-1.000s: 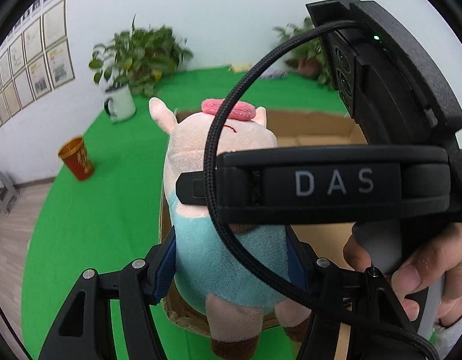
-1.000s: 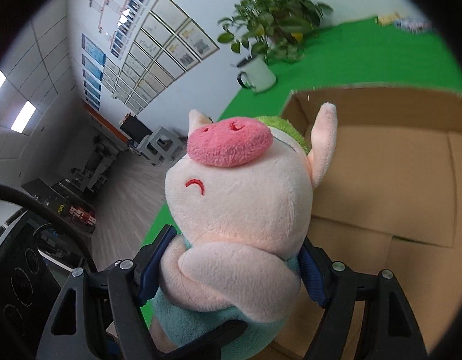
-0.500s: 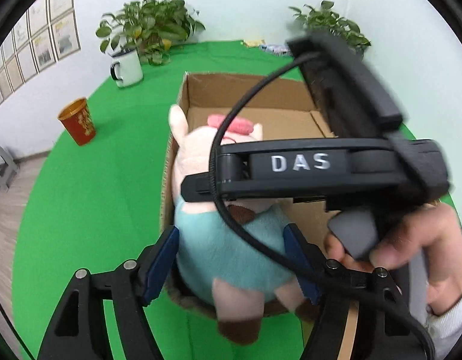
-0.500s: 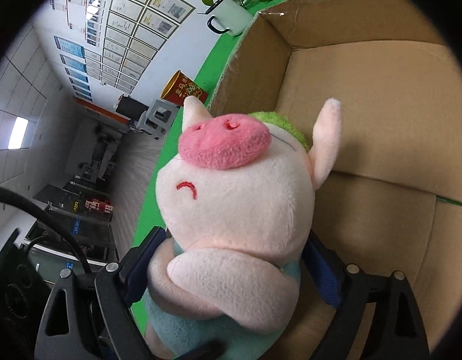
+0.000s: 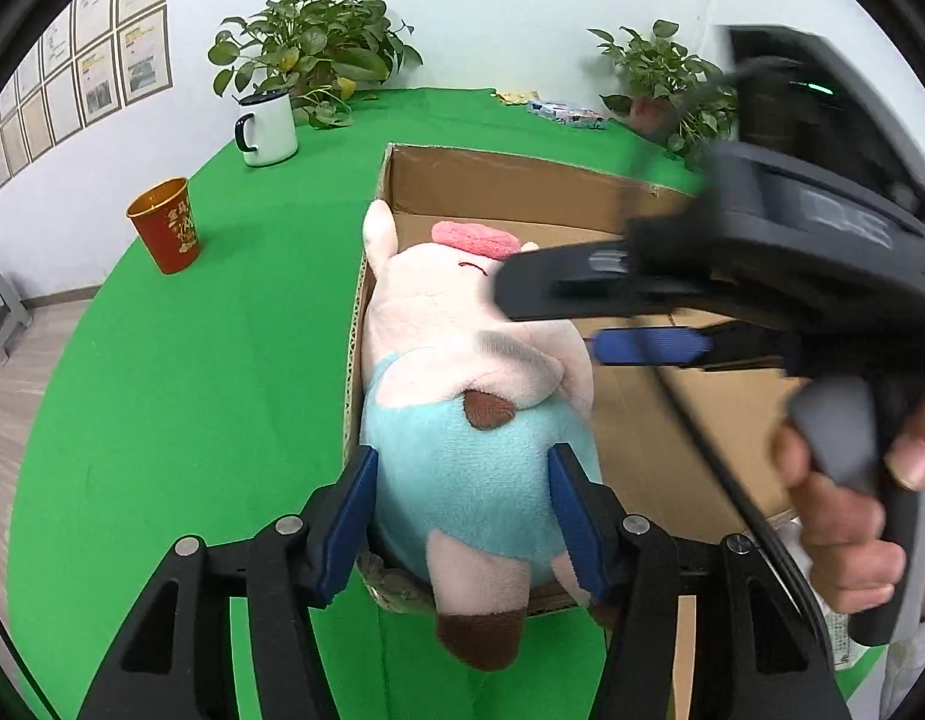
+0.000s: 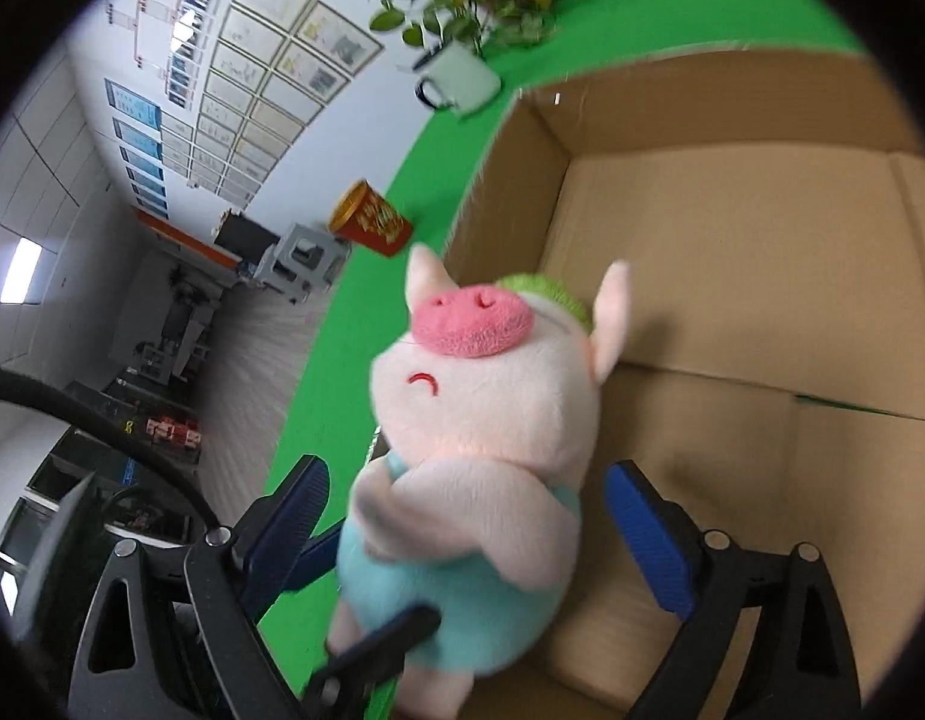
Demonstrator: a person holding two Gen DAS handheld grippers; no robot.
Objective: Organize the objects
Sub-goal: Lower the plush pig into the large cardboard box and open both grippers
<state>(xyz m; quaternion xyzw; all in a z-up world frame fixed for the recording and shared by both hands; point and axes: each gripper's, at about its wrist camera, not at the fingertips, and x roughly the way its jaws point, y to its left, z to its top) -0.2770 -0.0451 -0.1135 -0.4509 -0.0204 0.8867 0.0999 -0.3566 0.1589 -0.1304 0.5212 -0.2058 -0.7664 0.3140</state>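
A plush pig (image 5: pixel 462 420) in a light blue outfit hangs tilted over the near left corner of an open cardboard box (image 5: pixel 522 180). My left gripper (image 5: pixel 462 516) is closing, and its blue pads press on both sides of the pig's belly. In the right wrist view the pig (image 6: pixel 480 450) stands between the opening jaws of my right gripper (image 6: pixel 468 480), with a gap at each blue pad. The left wrist view shows the right gripper (image 5: pixel 552 324) beside the pig's head, held by a hand (image 5: pixel 840 510). The inside of the box (image 6: pixel 702 120) shows only bare cardboard.
The box stands on a green cloth (image 5: pixel 162 420). To its left are a red and gold cup (image 5: pixel 165 225) and a white mug (image 5: pixel 267 129). Potted plants (image 5: pixel 312 60) (image 5: pixel 660 78) and a small packet (image 5: pixel 564 111) line the back by the wall.
The right gripper's jaws have spread off the pig and it has drawn back to the right. The pig has sunk toward the box's corner, still in the left gripper.
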